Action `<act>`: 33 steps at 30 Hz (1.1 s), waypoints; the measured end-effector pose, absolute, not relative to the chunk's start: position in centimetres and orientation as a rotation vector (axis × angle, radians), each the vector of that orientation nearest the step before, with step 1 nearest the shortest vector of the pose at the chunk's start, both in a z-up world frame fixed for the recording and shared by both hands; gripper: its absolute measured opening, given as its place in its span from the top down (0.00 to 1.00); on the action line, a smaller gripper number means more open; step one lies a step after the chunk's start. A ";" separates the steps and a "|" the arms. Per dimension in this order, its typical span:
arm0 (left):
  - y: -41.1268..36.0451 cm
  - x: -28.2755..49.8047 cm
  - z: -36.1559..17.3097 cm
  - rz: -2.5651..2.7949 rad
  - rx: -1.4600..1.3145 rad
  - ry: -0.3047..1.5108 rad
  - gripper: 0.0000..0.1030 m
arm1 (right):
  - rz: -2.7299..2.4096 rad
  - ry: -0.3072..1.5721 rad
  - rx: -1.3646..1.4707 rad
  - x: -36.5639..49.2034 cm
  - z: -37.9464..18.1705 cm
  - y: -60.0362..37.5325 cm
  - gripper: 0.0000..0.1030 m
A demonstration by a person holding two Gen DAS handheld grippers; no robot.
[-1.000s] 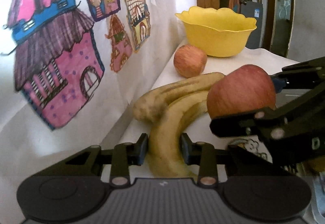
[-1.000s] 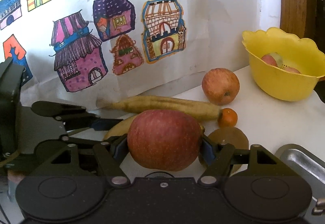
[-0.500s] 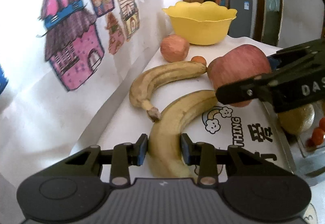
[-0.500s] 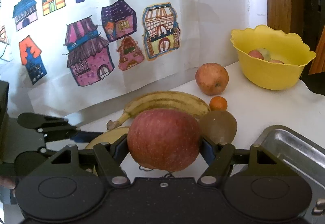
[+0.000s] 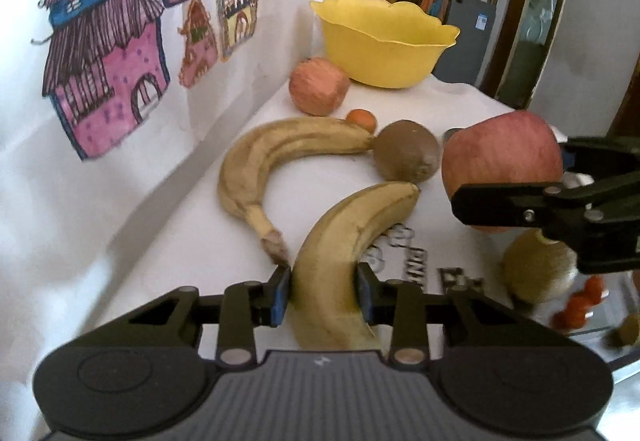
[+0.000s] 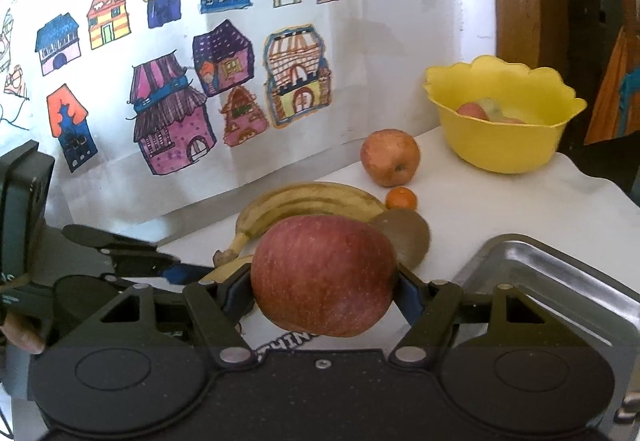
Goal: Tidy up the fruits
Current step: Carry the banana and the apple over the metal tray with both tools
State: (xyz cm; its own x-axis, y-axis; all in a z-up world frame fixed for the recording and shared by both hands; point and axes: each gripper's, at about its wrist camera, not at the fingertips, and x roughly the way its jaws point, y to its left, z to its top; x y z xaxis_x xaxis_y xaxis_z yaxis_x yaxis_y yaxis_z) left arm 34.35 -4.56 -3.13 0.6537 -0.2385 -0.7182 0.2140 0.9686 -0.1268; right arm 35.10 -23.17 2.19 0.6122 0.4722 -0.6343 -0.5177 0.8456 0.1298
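My left gripper (image 5: 323,291) is shut on a yellow banana (image 5: 344,253) and holds it above the white table. My right gripper (image 6: 324,287) is shut on a big red apple (image 6: 324,275), lifted off the table; the apple also shows in the left wrist view (image 5: 502,157). A second banana (image 5: 280,153) lies on the table near the wall. Beyond it lie a kiwi (image 5: 406,151), a small orange (image 5: 361,119) and another apple (image 5: 318,85). A yellow bowl (image 6: 500,145) with fruit inside stands at the far end.
A metal tray (image 6: 560,281) lies at the right with small red fruits (image 5: 578,305) in it. Another kiwi (image 5: 536,273) lies beside the tray. A paper sheet with house drawings (image 6: 200,101) covers the wall at the left. A dark doorway lies behind the bowl.
Both grippers have drawn back from the wall and risen, each still holding its fruit. The held banana has separated from the other one. The tray and kiwis have come into view.
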 end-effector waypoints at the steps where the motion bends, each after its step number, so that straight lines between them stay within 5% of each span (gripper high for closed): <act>1: -4.6 34.2 -3.0 -0.267 -0.056 0.827 0.64 | 0.568 0.708 -0.068 34.9 2.3 -23.5 0.29; 18: -10.0 31.5 1.1 -0.317 -0.159 0.735 0.64 | 0.436 0.630 -0.027 30.3 5.5 -31.3 0.29; 33: -18.1 31.8 1.3 -0.402 -0.092 0.703 0.64 | 0.282 0.662 0.029 27.3 2.8 -39.1 0.29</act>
